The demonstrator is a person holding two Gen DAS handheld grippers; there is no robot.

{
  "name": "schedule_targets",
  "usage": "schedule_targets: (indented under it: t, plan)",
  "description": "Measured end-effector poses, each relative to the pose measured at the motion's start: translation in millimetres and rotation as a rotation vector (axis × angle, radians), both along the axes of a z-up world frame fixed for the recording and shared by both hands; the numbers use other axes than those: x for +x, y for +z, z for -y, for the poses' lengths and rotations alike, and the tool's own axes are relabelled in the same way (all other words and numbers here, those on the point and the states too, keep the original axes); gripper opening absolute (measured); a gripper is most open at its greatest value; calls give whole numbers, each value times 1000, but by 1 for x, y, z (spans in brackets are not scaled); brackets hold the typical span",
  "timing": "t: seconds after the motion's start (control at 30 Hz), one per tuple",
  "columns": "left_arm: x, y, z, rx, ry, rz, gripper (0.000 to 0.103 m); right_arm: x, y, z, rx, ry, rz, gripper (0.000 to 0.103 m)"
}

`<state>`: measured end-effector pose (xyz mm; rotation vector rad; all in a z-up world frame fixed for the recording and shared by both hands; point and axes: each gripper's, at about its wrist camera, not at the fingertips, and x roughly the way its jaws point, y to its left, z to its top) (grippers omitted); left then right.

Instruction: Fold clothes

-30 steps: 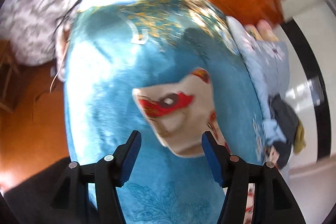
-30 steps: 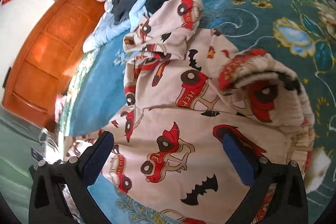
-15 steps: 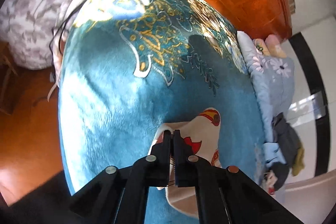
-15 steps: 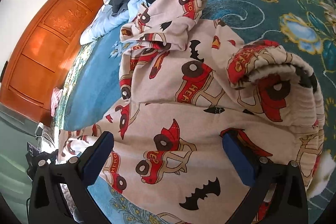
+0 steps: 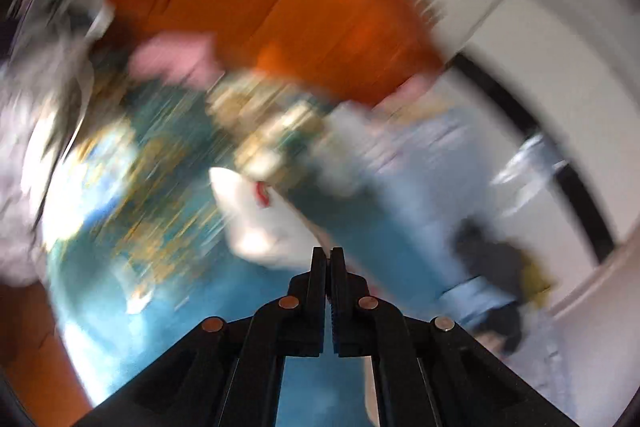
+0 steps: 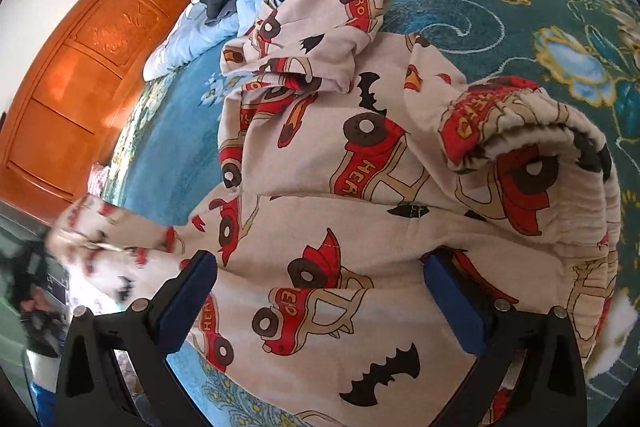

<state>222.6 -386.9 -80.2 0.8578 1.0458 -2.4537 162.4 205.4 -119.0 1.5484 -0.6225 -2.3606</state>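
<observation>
Lying crumpled on the teal floral blanket of the bed, the pajamas are beige cloth printed with red cars and black bats, the elastic waistband bunched at the right. The right gripper hangs released above them, jaws wide apart. The left gripper is clenched; whether it pinches the blurred pale cloth ahead cannot be told.

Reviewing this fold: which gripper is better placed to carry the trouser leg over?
Left. The left gripper is shut on the hem of the printed trousers and lifting it; the right gripper hovers open over them.
</observation>
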Motion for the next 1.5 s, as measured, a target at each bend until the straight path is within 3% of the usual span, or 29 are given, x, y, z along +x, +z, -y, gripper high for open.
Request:
schedule_targets:
  t: [0.07,0.17,0.37,0.53,0.57,0.67,0.77,0.87,1.03,1.17,1.37,1.5]
  plan:
    - [5,-43,13,56,44,131,2,-1,0,1,6,8,2,103]
    - [18,-77,23,117,88,175,2,-1,1,0,-4,12,3,103]
    - [11,-79,27,73,70,203,6,-2,5,0,-12,-9,-8,103]
    - [17,-63,22,46,43,171,9,-3,29,-20,-7,-79,-117,103]
    - [18,-59,18,21,32,167,15,-4,33,-26,13,-92,-135,103]
    - [23,-42,-5,-102,-55,161,52,-12,44,-36,109,-47,-173,103]
    - [15,-26,-38,-214,-164,149,61,-15,49,-35,256,36,-191,103]
    - [-4,-18,-69,-216,-258,141,65,-15,48,-38,338,26,-207,103]
    - [-54,-7,-126,-135,-394,102,67,-19,41,-59,325,-61,-228,103]
    - [-102,-1,-178,-119,-494,99,67,-14,32,-84,295,-182,-225,103]
    - [-183,-12,-264,-166,-671,140,68,-11,10,-99,267,-229,-193,103]
    - [-226,-27,-304,-142,-730,168,68,-5,-5,-101,236,-242,-186,103]
